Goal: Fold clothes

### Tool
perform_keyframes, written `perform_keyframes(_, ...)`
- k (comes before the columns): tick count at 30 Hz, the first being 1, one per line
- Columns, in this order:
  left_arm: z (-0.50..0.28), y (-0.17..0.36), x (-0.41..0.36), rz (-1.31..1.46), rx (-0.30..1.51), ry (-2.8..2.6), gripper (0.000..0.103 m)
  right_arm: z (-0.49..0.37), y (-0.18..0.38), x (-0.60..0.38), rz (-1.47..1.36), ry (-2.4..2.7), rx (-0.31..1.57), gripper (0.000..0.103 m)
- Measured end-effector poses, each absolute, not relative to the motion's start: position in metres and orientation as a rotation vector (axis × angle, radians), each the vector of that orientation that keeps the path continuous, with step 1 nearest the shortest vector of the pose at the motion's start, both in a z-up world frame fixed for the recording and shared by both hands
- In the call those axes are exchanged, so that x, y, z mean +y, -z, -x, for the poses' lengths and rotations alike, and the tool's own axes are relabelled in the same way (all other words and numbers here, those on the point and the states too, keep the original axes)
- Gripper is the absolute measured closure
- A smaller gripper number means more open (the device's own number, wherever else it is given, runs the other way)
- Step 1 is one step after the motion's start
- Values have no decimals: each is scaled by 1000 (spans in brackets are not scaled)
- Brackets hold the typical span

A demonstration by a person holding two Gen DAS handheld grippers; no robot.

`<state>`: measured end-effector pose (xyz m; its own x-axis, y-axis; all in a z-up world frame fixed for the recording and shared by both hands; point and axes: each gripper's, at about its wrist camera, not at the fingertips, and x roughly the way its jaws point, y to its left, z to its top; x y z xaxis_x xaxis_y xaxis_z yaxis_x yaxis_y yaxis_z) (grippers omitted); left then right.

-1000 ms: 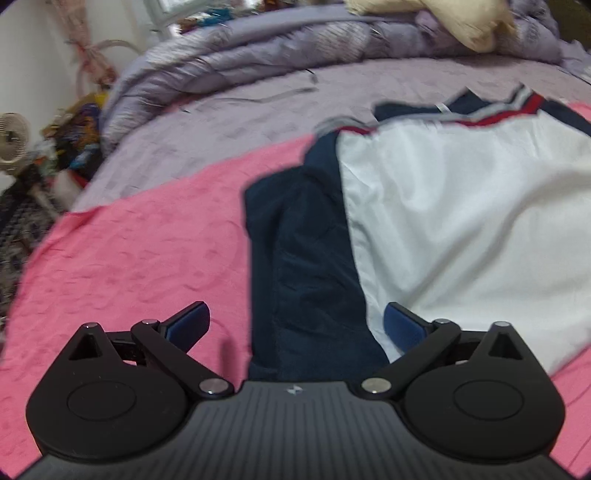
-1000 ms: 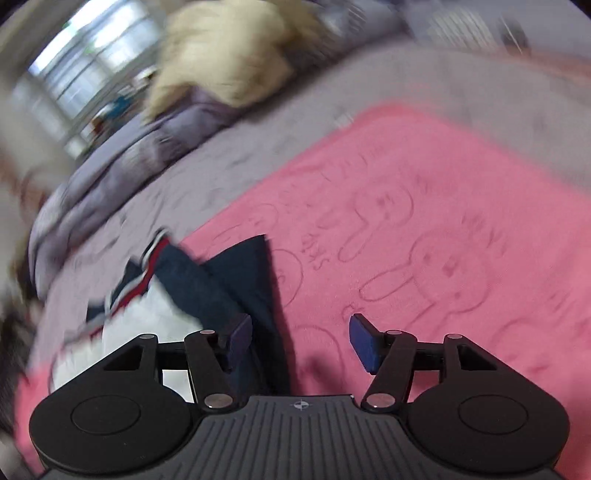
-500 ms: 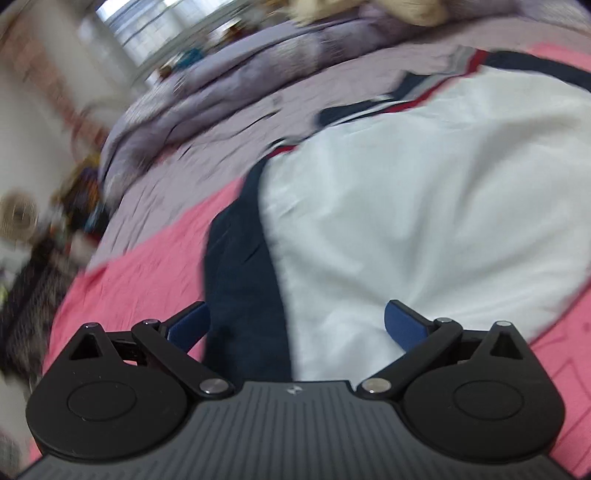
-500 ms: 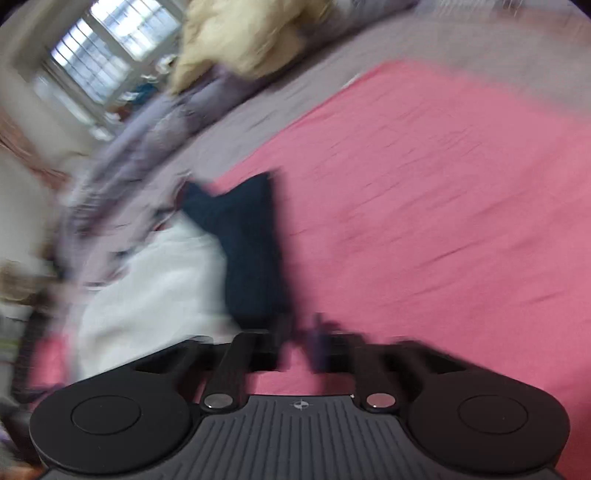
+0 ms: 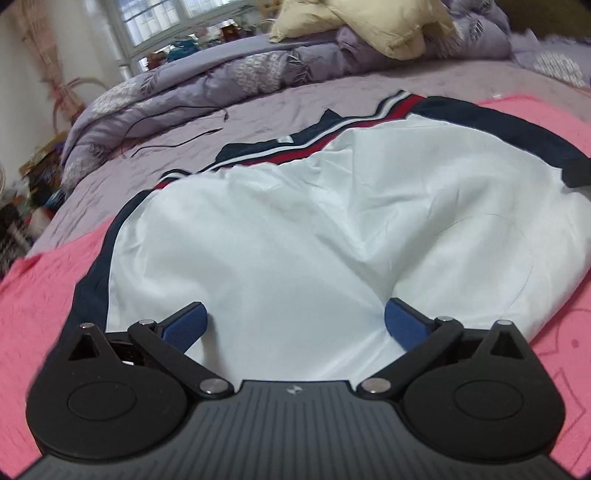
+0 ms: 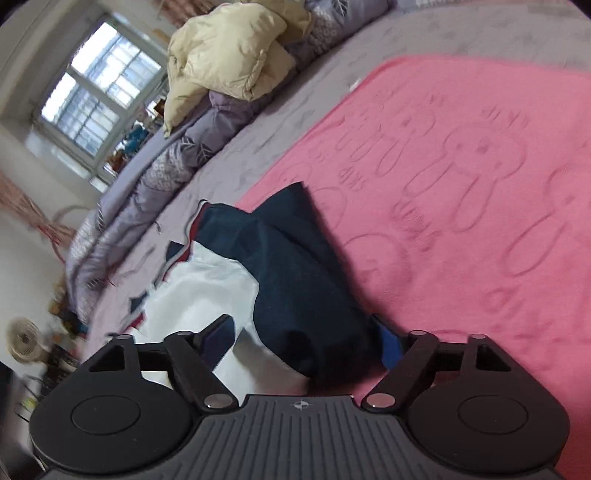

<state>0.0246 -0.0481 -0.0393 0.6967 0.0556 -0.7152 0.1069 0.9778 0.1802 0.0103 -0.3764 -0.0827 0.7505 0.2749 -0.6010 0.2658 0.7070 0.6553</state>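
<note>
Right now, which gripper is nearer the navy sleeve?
Right. The right gripper straddles the navy sleeve; the left gripper sits over the white panel instead.

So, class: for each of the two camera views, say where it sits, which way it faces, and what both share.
Left wrist: on the left gripper, low over the pink blanket, facing the jacket's white lining; its open fingers show.
Right wrist: on the right gripper, tilted, facing the jacket's navy sleeve; its open fingers show.
Shared: the jacket, pink blanket, cream pillow, window.
</note>
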Motion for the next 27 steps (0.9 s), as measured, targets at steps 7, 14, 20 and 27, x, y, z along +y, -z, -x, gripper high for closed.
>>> perform_keyframes(7,-24,46,-52,-175,865,41,0,-8,72,-378,-882,-2,741,76)
perform_keyframes(14,6,8,25,-212,802,-164,1,-21,-21,-284,-444,-117,646,84)
perform_keyframes(20,24,17,111,-188,844,-341,2,-19,-56,-99,-52,-446,611,85)
perform_keyframes(27,44,32,194,-92,923,-472,1,15,9,52,273,-654,738,86)
